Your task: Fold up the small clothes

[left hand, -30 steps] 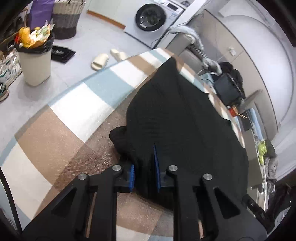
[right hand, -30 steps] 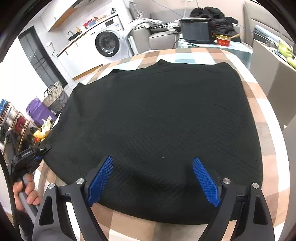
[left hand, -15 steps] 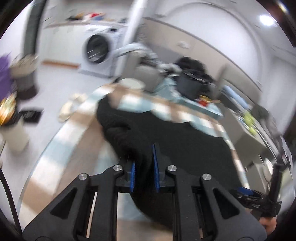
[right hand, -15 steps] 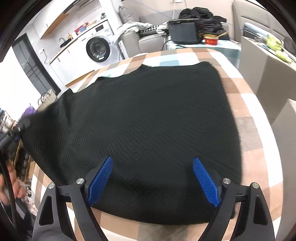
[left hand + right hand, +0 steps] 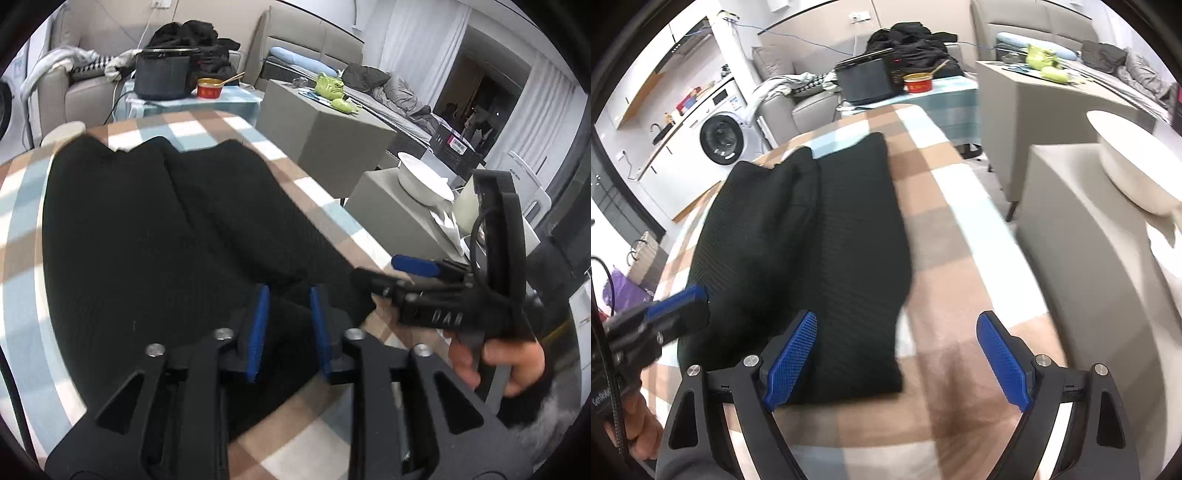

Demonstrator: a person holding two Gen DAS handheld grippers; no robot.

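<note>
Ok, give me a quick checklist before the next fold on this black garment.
1. First fold laid: the left side of the garment lies over the middle. Ok.
2. Left gripper letting go: jaws are opening, cloth is between them, pads look clear of it. Ok.
3. Right gripper ready: open, nothing held. Ok.
4. Right edge of the garment flat on the tablecloth: ok.
5. Folded flap smooth: it bunches at the far end. Not ok.
6. Garment fully on the table: near edge is hidden. Cannot tell.
</note>
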